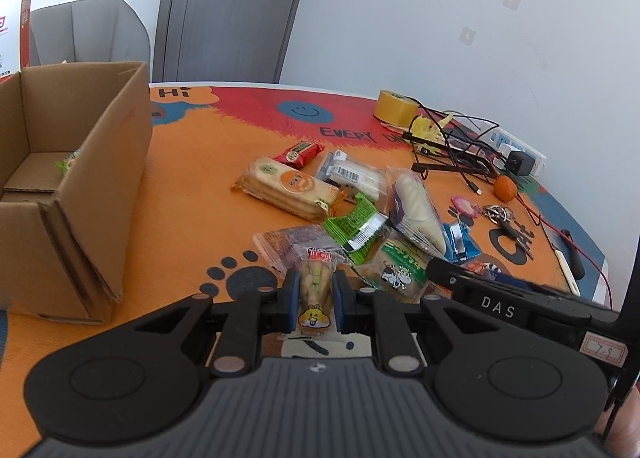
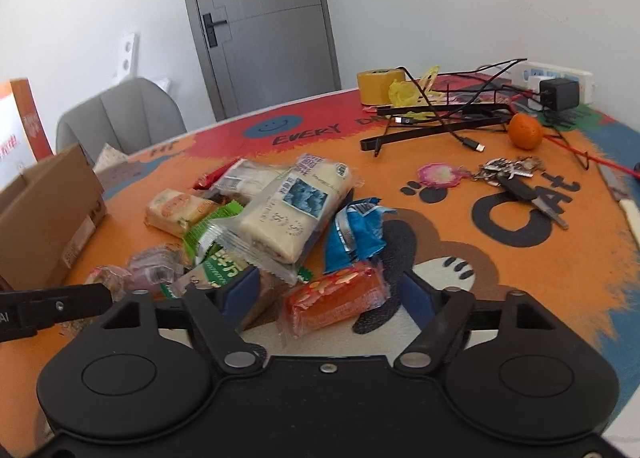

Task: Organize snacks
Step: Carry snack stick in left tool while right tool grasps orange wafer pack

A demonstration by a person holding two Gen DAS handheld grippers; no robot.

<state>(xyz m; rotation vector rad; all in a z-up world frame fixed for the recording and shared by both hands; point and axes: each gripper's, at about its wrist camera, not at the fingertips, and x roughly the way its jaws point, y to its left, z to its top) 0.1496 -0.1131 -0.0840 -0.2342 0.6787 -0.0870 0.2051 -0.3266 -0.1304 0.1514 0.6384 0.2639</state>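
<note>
My left gripper (image 1: 315, 278) is shut on a small clear packet of biscuit sticks with a yellow cartoon face (image 1: 314, 316), held just above the table. An open cardboard box (image 1: 104, 178) stands to its left, with a green packet (image 1: 68, 164) inside. My right gripper (image 2: 330, 276) stands open around an orange-red packet (image 2: 336, 300) that lies on the mat; its blue pads (image 2: 240, 290) stay apart from the wrapper. Beyond it lies the snack pile: a white bread roll pack (image 2: 288, 218), a blue packet (image 2: 354, 234), a green packet (image 1: 352, 222) and a cracker pack (image 1: 288, 188).
On the far right of the round table mat (image 1: 192, 186) are a yellow tape roll (image 1: 394, 108), tangled cables with a power strip (image 1: 516, 150), an orange fruit (image 2: 526, 130) and keys (image 2: 516, 174). A grey chair (image 1: 92, 30) stands behind the box.
</note>
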